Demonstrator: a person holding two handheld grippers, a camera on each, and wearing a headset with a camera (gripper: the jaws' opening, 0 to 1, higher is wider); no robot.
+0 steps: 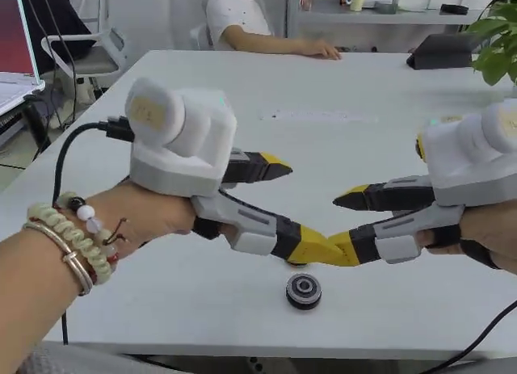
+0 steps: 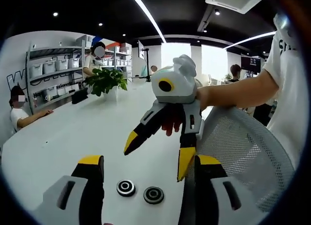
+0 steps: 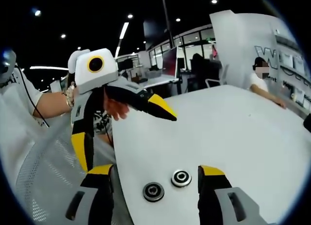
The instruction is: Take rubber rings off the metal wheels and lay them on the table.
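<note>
— Where are the wheels?

— Both lie flat on the white counter point(image 1: 242, 91), near its front edge. The dark wheel point(image 1: 304, 291) is closest to the person, black all round its outside with a paler hub. The second wheel point(image 3: 181, 178) lies just beside it, a little farther in, and shows a lighter ring on its face (in the head view the jaw tips cover most of it).

— And the jaws?

— The left gripper point(image 2: 150, 160) has its jaws spread wide, gripping nothing. In its own view both wheels show on the counter between them. The right gripper point(image 3: 156, 168) is the same: jaws wide apart, nothing held, the two wheels between them.

— How do the grippers stand to each other?

— Facing, tip to tip, low over the wheels. In the head view their lower yellow tips meet over the second wheel, but whether they actually touch I cannot tell. The upper tips are apart.

— Anything else?

— The left hand point(image 1: 153, 216) wears beaded bracelets point(image 1: 77, 237) at the wrist. A person point(image 1: 242, 23) sits at the far end of the counter, and a green plant point(image 1: 497, 43) stands at its far right.
</note>
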